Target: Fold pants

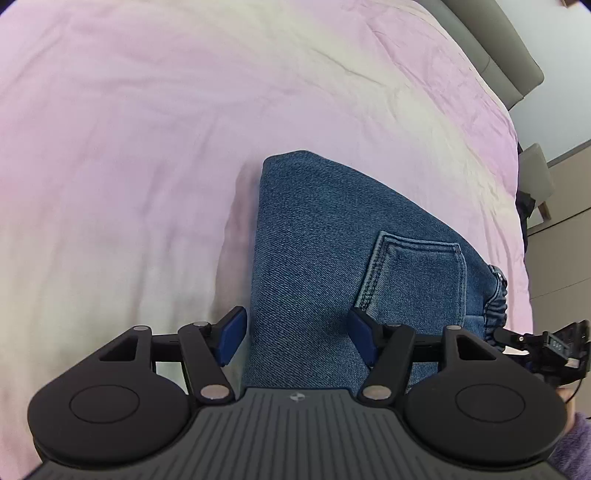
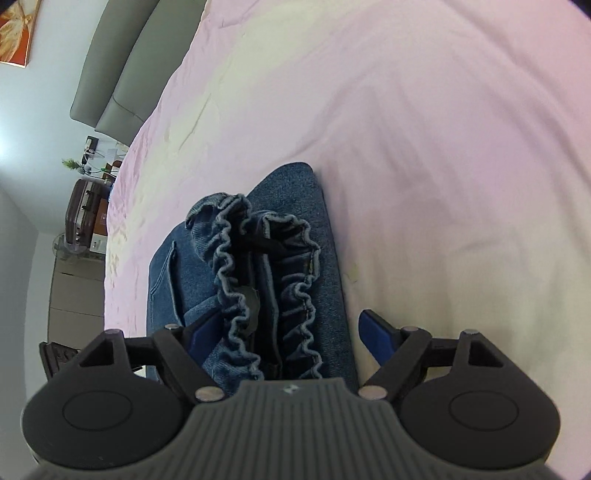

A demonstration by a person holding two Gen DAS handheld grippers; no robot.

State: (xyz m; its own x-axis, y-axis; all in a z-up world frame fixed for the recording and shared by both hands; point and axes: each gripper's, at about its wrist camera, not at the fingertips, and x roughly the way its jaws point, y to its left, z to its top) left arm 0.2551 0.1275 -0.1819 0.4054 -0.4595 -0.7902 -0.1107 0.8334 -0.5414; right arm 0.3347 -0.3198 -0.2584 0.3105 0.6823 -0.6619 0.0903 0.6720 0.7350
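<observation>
Left wrist view, pants: folded blue denim pants (image 1: 314, 251) lie on the bed as a compact block, back pocket (image 1: 417, 277) facing up.
Right wrist view, pants: the same pants (image 2: 258, 277) seen end-on, with the ruffled elastic waistband (image 2: 236, 266) nearest the camera.
Long axis: the block runs away from both cameras; its smooth folded end points up the bed, and the waistband end lies on the side of the right gripper.
Left gripper (image 1: 297, 338): fingers spread wide, holding nothing; blue pads (image 1: 232, 334) straddle the near edge of the denim, one over the sheet, one over the fabric by the pocket. Whether they touch the cloth cannot be told.
Right gripper (image 2: 288, 339): fingers likewise wide apart and holding nothing, one either side of the waistband end.
Surface: pale pink, lightly creased bedsheet (image 1: 147, 147) under and around the pants.
Room: grey padded headboard (image 2: 118, 74), a dark brown suitcase (image 2: 83, 214), a small green plant (image 2: 72, 164) and an orange picture (image 2: 16, 29) on the white wall.
</observation>
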